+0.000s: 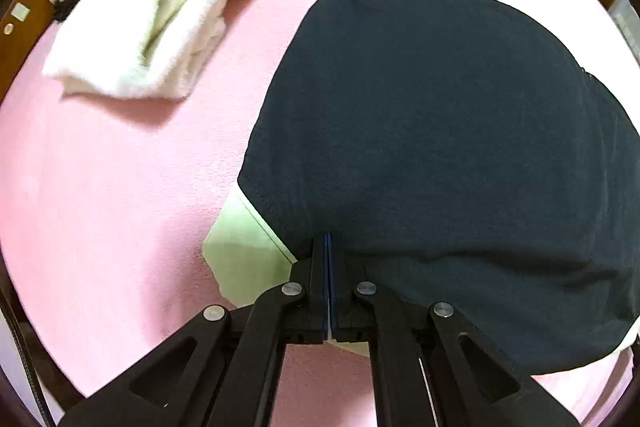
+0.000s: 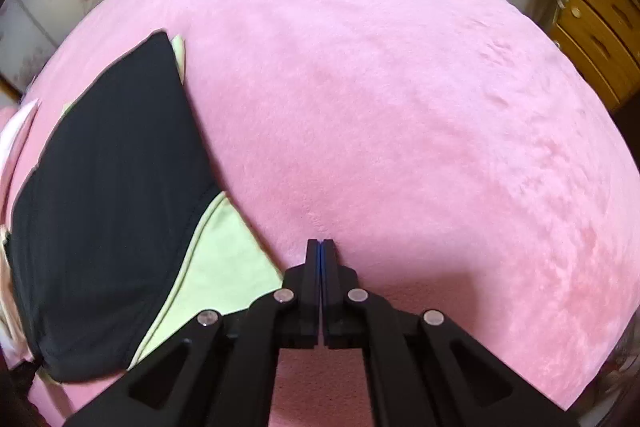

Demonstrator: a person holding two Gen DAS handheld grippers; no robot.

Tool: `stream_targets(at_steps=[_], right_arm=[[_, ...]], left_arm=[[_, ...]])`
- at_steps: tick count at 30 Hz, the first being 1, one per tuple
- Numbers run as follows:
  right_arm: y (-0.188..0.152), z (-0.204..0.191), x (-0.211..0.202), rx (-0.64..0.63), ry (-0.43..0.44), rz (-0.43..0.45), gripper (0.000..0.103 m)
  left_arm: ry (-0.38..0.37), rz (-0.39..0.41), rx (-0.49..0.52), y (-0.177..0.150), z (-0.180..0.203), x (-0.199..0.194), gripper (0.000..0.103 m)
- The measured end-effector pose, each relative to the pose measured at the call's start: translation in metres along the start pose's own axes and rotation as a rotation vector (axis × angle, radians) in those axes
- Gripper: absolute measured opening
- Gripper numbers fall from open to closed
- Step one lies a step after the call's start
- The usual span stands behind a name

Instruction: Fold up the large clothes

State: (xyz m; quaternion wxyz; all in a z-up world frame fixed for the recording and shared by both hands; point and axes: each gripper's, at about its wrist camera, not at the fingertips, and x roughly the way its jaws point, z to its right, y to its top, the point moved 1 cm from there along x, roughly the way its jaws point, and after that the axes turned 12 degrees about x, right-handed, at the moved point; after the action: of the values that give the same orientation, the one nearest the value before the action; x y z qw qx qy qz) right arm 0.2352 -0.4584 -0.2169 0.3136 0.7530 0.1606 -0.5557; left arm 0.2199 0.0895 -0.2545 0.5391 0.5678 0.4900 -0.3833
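Left wrist view takes in the widest spread: the pink bed fills the frame, and on it lies the dark garment, folded over with a smooth rounded top edge and a pale green inner layer peeking out at its near corner. I'd judge the fold well under way, at least one layer laid over, but the bundle is still broad, so more folding and a final tidy look likely. Off toward the far side sits a rumpled cream towel, seemingly not yet dealt with. The left claw is pinched tight, tips right at the garment's near hem; whether cloth is caught between them, I cannot tell.

Over on the right wrist view, the garment sits off to the left, showing a straight side edge and more of the green lining. Only this view shows the wooden drawers beyond the bed. The right claw is closed on nothing, hovering over bare pink blanket just beside the green corner.
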Motion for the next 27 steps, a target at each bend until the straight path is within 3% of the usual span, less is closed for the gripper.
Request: stream_targets(at_steps=[2,5,6,8,10,12,13,15,18,21,23,26,27], right_arm=[[-0.005,-0.005,-0.013,0.043,0.08,0.024,0.0],[-0.033,-0.044,-0.038,-0.056,0.217,0.096,0.001],[-0.048,-0.066,-0.042,-0.136,0.306,0.081,0.002],[-0.073,-0.1,-0.035,-0.23,0.461,-0.037,0.002],[-0.103,-0.141,-0.02,-0.346,0.59,-0.218,0.002],[-0.127,-0.176,-0.008,-0.48,0.59,-0.297,0.002],[-0.135,-0.193,0.0,-0.532,0.567,-0.293,0.002],[-0.126,-0.208,0.013,-0.517,0.577,-0.274,0.002],[-0.079,-0.228,0.036,-0.372,0.674,-0.339,0.001],[-0.04,-0.248,0.06,-0.331,0.656,-0.316,0.001],[-0.007,-0.26,0.075,-0.293,0.628,-0.293,0.0],[0.039,-0.251,0.092,-0.213,0.657,-0.265,0.0],[0.055,-0.243,0.095,-0.208,0.618,-0.219,0.0]], left_arm=[[0.008,0.031,0.019,0.0,0.013,-0.017,0.002],[-0.172,0.105,0.096,-0.007,0.038,-0.044,0.002],[-0.236,0.113,0.123,-0.006,0.058,-0.048,0.003],[-0.396,0.089,0.181,-0.007,0.086,-0.053,0.006],[-0.473,0.055,0.191,-0.003,0.105,-0.049,0.006],[-0.501,0.035,0.201,0.004,0.117,-0.039,0.006],[-0.495,0.024,0.204,0.011,0.12,-0.033,0.006],[-0.492,0.013,0.186,0.029,0.136,-0.018,0.006],[-0.532,0.029,0.142,0.05,0.124,-0.002,0.006],[-0.518,0.072,0.146,0.078,0.117,0.007,0.006],[-0.505,0.1,0.125,0.076,0.119,0.001,0.006],[-0.533,0.109,0.034,0.093,0.096,0.013,0.001],[-0.545,0.121,-0.006,0.097,0.082,0.018,0.001]])
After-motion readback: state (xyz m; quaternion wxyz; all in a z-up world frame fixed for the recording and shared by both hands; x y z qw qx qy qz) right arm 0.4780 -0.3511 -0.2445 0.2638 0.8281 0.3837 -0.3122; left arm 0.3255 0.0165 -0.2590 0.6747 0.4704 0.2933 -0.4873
